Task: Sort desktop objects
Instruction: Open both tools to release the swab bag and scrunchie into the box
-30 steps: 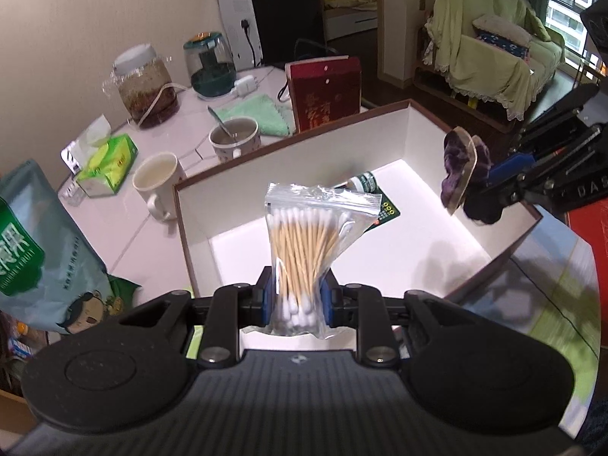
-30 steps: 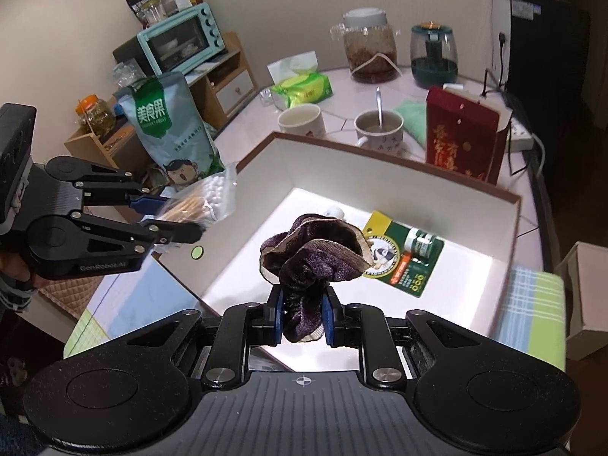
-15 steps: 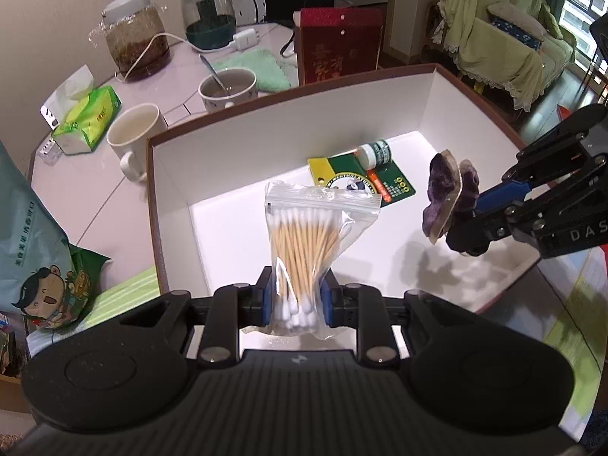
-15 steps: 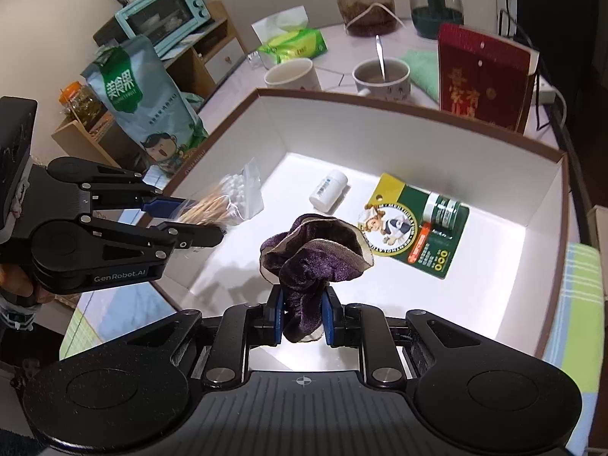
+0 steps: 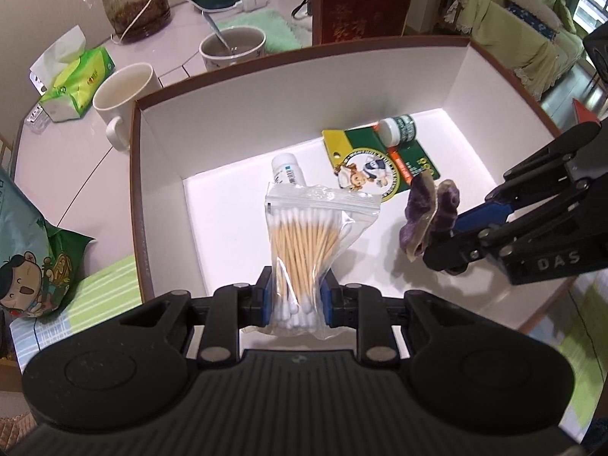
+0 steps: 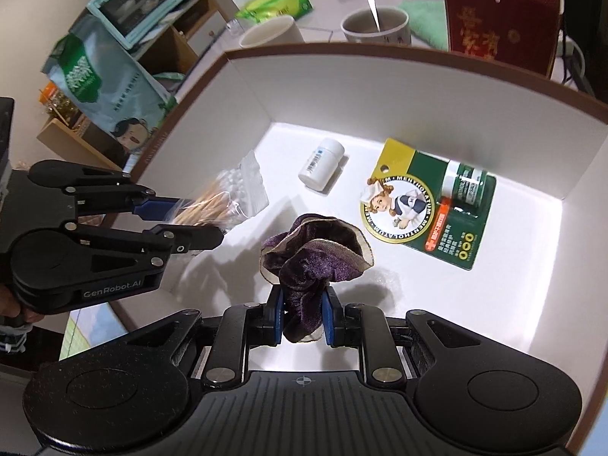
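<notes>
Inside box (image 5: pixel 159 174): left gripper (image 5: pixel 295 296) clamps swab bag (image 5: pixel 304 243), right gripper (image 6: pixel 302 317) clamps scrunchie (image 6: pixel 315 254); bottle (image 6: pixel 320 169) beyond.

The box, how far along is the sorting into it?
Done: a white bottle and a green carded balm pack lie on the floor of the box. In hand: the left gripper grips a bag of cotton swabs, the right gripper a purple scrunchie, both over the box. Left: releasing both.
</notes>
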Tool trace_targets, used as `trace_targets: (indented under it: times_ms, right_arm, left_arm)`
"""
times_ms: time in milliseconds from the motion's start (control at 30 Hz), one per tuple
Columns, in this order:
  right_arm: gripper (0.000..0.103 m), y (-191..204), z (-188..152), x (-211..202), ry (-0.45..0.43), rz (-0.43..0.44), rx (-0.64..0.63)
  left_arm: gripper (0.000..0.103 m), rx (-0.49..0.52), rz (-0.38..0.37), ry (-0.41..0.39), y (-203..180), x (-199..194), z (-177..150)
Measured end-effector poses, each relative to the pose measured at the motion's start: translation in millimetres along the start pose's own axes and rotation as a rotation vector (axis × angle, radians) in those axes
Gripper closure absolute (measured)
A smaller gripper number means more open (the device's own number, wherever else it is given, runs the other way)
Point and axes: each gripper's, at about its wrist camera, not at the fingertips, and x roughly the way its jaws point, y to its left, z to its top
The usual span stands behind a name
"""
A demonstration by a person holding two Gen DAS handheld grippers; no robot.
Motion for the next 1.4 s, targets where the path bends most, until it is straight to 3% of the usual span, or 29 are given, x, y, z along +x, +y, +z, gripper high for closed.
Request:
trace_targets:
  times_ms: [367, 500, 533, 567, 600, 700, 933, 1267, 1400]
  right_arm:
    - [0.084, -2.7, 13.1, 34.6, 0.032, 0.003, 0.027]
    - [0.083, -1.7, 19.0, 33.9, -0.005, -0.007, 0.037]
    - [0.072, -2.6, 19.0, 33.6, -0.005, -0.017, 0.040]
    - [0.055, -3.4, 19.0, 33.2, -0.006, -0.026, 0.043]
    - [0.051, -4.4, 18.9, 32.8, -0.008, -0.034, 0.046]
    - [0.051, -12.7, 16.5, 26.5, -0.017, -0.011, 0.077]
    - [0.051, -20.7, 9.9, 11.7, -0.027, -0.001, 0.123]
    - [0.051, -14.5, 0.1, -2.4, -0.052, -0.033, 0.138]
    - [0.051, -13.1, -5.1, -7.7, -0.064, -0.051, 0.145]
  left_arm:
    - [0.081, -0.058, 0.033, 0.073, 9.4, 27.2, 5.9]
    - [0.069, -0.078, 0.030, 0.078, 9.1, 30.0, 7.3]
    - [0.067, -0.084, 0.028, 0.076, 8.9, 29.9, 7.5]
    - [0.068, -0.090, 0.027, 0.075, 8.7, 29.9, 7.6]
    - [0.067, -0.094, 0.031, 0.072, 8.7, 30.1, 7.5]
    - [0.061, -0.099, 0.037, 0.065, 7.4, 29.4, 7.3]
    - [0.060, -0.092, 0.059, 0.056, 4.0, 26.3, 7.9]
    - [0.057, -0.083, 0.096, 0.026, -2.2, 13.8, 6.6]
    - [0.051, -0.078, 0.112, 0.010, -5.3, 6.5, 6.0]
